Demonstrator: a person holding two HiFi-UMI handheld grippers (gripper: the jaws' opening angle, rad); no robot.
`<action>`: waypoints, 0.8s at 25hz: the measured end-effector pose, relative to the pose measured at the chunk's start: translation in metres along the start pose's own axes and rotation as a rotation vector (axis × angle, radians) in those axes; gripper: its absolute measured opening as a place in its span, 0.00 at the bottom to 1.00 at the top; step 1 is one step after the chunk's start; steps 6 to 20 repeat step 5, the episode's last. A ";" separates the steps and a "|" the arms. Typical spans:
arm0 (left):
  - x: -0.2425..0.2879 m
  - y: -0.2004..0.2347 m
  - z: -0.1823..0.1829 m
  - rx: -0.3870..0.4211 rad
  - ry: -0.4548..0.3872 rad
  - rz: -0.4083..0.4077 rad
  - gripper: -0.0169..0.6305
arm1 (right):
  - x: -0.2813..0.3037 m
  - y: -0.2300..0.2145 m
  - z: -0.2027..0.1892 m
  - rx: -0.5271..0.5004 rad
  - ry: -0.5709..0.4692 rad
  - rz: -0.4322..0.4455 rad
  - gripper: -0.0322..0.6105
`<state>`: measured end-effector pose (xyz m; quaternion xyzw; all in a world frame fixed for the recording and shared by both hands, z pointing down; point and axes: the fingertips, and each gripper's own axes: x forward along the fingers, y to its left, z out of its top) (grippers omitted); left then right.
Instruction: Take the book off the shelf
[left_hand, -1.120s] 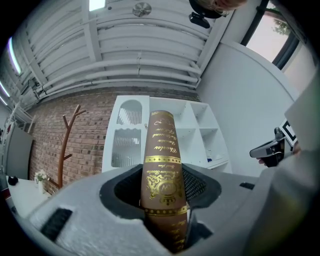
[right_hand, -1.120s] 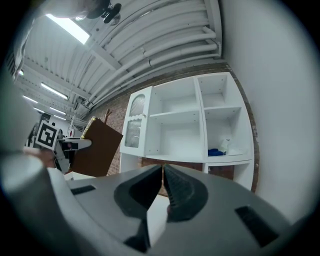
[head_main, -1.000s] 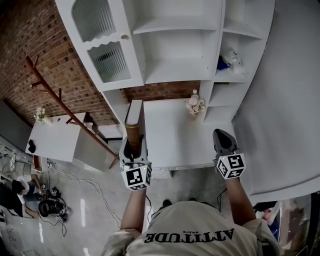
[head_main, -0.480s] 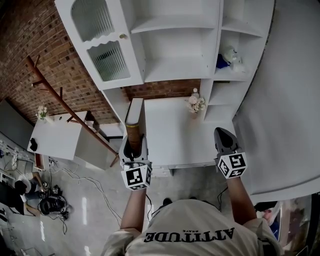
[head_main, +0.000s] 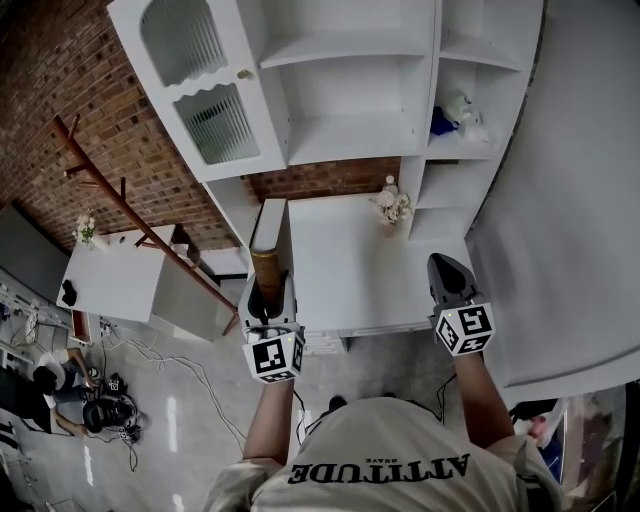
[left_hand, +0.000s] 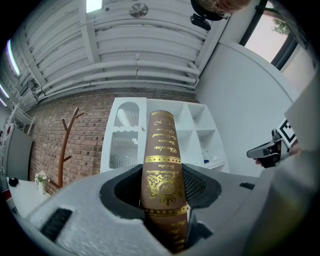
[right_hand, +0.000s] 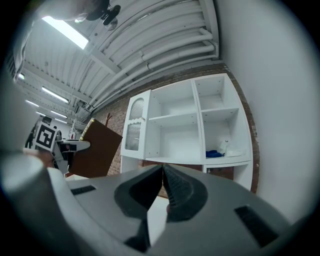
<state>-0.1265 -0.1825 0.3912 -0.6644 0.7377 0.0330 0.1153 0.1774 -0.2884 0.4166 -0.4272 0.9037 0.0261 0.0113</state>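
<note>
Little has changed: left hand-held gripper (head_main: 268, 295) stays clamped on the book (left_hand: 161, 165), off the shelf (head_main: 350, 150); right hand-held gripper (head_main: 448, 272) closed, empty.

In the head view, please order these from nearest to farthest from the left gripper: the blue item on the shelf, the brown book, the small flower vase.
1. brown book: gripped between the jaws of the left gripper.
2. flower vase: on the white counter, beyond the gripper and to its right.
3. blue item: in the white shelf unit, in a right-hand compartment past the vase.
</note>
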 end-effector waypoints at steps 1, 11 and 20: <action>0.000 0.000 0.000 -0.001 0.000 0.000 0.38 | 0.000 0.001 0.000 0.000 0.000 0.000 0.10; 0.000 0.002 0.001 -0.003 -0.002 0.000 0.37 | 0.002 0.005 0.002 0.002 -0.001 0.002 0.10; 0.000 0.002 0.001 -0.003 -0.002 0.000 0.37 | 0.002 0.005 0.002 0.002 -0.001 0.002 0.10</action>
